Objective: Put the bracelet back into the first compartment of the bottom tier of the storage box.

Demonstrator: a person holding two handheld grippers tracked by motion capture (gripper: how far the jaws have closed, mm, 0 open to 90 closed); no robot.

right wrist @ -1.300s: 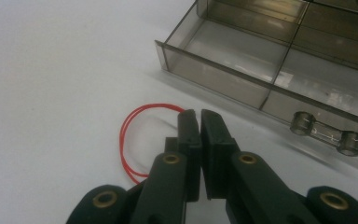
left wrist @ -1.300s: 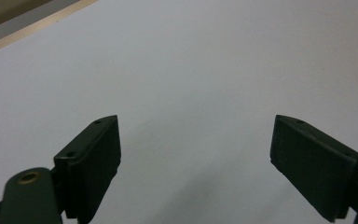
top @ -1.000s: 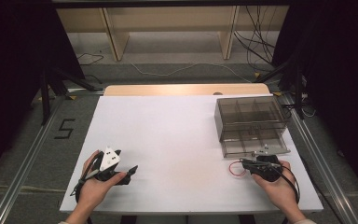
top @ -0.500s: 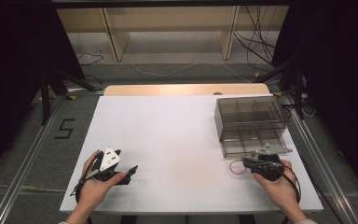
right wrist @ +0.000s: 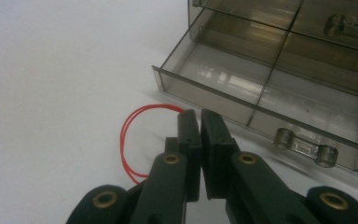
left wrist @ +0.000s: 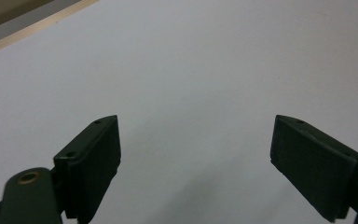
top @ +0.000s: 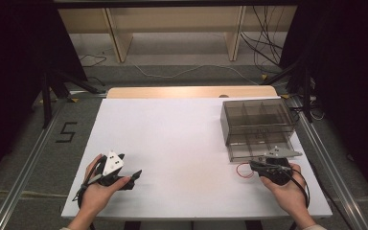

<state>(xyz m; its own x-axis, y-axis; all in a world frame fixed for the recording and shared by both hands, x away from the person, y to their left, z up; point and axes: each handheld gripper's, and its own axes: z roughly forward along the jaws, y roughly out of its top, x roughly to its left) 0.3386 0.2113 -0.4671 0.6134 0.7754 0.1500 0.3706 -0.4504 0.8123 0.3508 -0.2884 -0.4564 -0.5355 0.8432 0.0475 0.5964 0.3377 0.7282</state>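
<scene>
Little had moved since a second earlier: both hands held their places on the white worktop point(top: 187, 143), the right gripper point(top: 253, 165) perhaps nudged a touch toward the drawer. That right gripper, at about five o'clock on the worktop, had its jaws pinched nearly together on a thin red loop point(right wrist: 129, 140), apparently a rubber band or wire, which curled out to the nine o'clock side of the jaws and lay on the surface just beside the open drawer point(right wrist: 261, 88) of a smoky clear organizer box point(top: 258, 120). The box stood at about two o'clock, its lowest drawer pulled out toward the person, the divided compartments seemingly empty. The left gripper point(top: 135, 176) rested idle at seven o'clock, jaws spread wide with nothing between them, over bare worktop. The step in hand looked to be carrying the red loop into the drawer. Done well, it would call for keeping the pinch firm, lifting the loop clear of the drawer's front wall and its clear handle point(right wrist: 304, 145), then moving toward twelve o'clock over the nearest compartment before letting go, so the springy loop did not snag on the rim or flick back out.
</scene>
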